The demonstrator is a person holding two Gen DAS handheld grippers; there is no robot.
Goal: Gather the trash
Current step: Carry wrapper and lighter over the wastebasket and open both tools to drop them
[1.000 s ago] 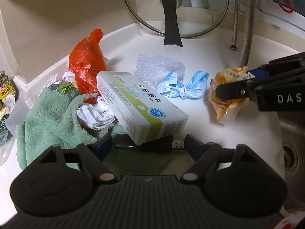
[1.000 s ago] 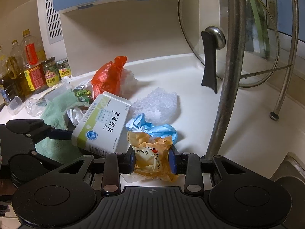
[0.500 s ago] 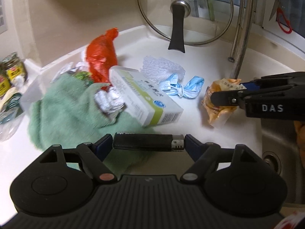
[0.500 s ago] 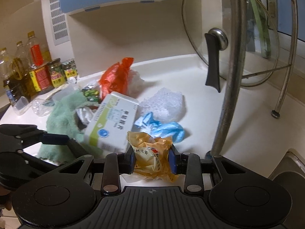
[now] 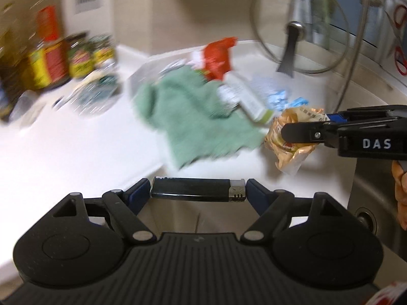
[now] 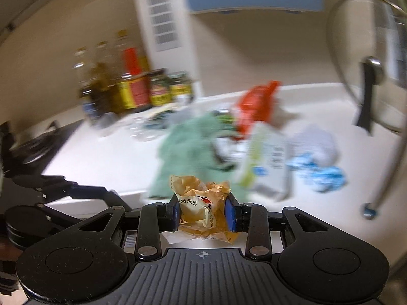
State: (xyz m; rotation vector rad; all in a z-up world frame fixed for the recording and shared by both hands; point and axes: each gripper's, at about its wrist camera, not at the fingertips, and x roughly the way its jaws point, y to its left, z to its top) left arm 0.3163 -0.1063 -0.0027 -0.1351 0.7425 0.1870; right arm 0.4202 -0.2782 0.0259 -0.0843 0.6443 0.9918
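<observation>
While the left gripper (image 5: 198, 189) clamps a black lighter (image 5: 198, 189) crosswise at lower centre, the right gripper (image 6: 202, 212) pinches a crumpled yellow wrapper (image 6: 201, 204) (Chinese print) above the white counter (image 6: 106, 160).

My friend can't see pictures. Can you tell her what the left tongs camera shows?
The left tongs pinch a black lighter sideways, end to end, above a white counter. To the right, the right tongs grip a crumpled yellow wrapper. Behind, blurry, are a green towel, an orange bag and a glass lid.
</observation>
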